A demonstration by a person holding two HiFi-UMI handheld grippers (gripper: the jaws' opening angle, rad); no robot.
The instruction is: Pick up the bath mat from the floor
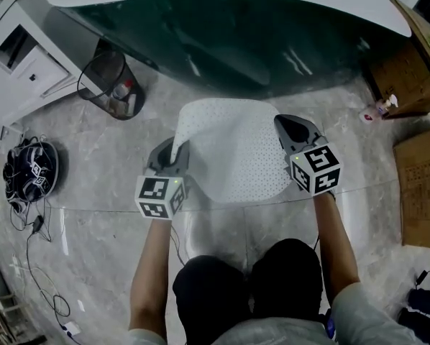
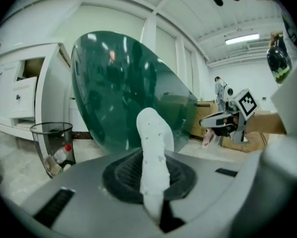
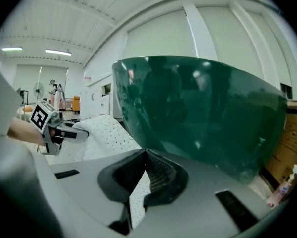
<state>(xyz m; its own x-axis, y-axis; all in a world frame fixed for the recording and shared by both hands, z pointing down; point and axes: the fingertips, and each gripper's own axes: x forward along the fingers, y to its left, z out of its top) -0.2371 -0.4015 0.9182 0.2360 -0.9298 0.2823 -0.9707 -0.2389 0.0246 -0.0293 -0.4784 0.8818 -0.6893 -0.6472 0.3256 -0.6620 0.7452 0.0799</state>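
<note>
Head view: left gripper (image 1: 177,151), right gripper (image 1: 284,132) pinch mat (image 1: 229,149) edges, seemingly airborne.

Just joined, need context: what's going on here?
A person holds a gripper in each hand. The left gripper and the right gripper are each shut on a side edge of the white mat, holding it spread between them over the floor, in front of the green tub. The mat looks lifted. I can't tell whether its far edge is clear of the floor.

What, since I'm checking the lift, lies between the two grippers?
The white perforated bath mat, clamped by the left gripper and the right gripper; the head view shows it.
</note>
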